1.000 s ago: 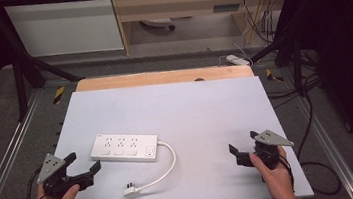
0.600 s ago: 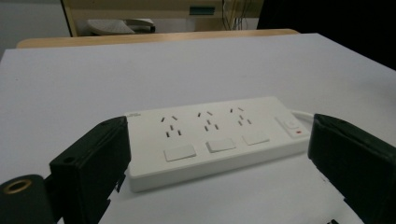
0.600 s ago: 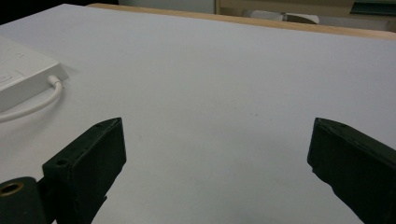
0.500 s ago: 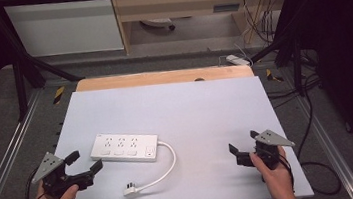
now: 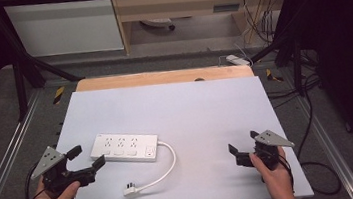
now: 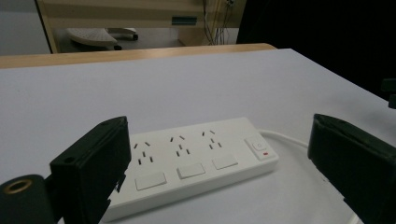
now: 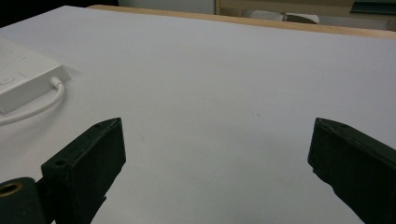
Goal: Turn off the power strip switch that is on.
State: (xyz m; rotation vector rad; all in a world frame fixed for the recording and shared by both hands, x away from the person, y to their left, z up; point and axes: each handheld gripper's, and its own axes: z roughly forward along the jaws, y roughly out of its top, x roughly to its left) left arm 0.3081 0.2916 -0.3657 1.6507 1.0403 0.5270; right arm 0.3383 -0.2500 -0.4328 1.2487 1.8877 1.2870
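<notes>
Gaping wide just beside the power strip's (image 5: pixel 124 148) near end, the left gripper (image 5: pixel 87 161) held nothing, right gripper (image 5: pixel 243 146) well apart from the strip, jaws spread and empty, white cord (image 5: pixel 165 168) curling off the strip's switch end to what was probably its plug (image 5: pixel 129 190), all on the white table (image 5: pixel 190 108).

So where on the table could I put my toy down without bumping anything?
The whole far half of the white table is bare, up to the wooden strip. The middle, between the cord and the right tool, is free too. The near-left corner is crowded: the power strip, its plug and the open left tool.
</notes>
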